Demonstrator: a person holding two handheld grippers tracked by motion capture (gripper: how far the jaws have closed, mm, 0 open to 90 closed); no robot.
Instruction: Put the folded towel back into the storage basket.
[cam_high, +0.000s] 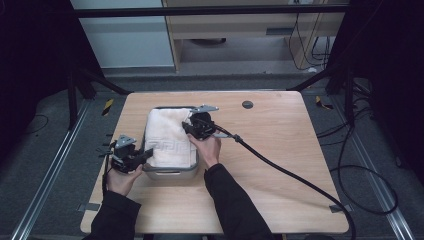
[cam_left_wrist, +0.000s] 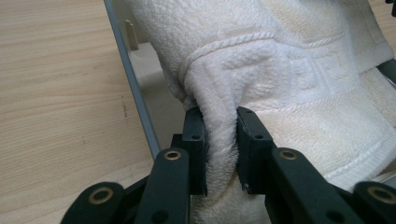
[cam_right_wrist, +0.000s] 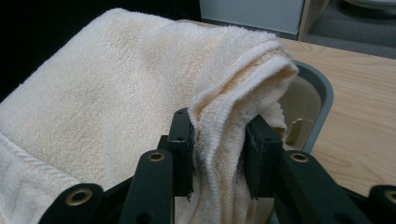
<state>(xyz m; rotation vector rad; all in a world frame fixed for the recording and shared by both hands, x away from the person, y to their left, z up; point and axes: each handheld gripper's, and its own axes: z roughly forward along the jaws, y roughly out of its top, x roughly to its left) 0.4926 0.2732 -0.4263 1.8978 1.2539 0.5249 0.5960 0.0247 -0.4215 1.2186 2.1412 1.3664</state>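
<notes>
A folded cream towel (cam_high: 169, 137) with a woven key-pattern band lies over a grey tub (cam_high: 170, 174) on the wooden table. My left gripper (cam_high: 148, 155) is at the towel's near left corner, shut on a pinched fold of towel (cam_left_wrist: 219, 135). My right gripper (cam_high: 189, 125) is at the far right corner, shut on the bunched towel edge (cam_right_wrist: 219, 135), just above the tub's rim (cam_right_wrist: 322, 88). In the left gripper view the tub's thin grey wall (cam_left_wrist: 135, 88) runs beside the towel.
The light wooden table (cam_high: 280, 150) stretches out to the right of the tub, with a small dark round disc (cam_high: 247, 104) near its far edge. A black cable (cam_high: 290, 175) trails from the right gripper across the table to the near right.
</notes>
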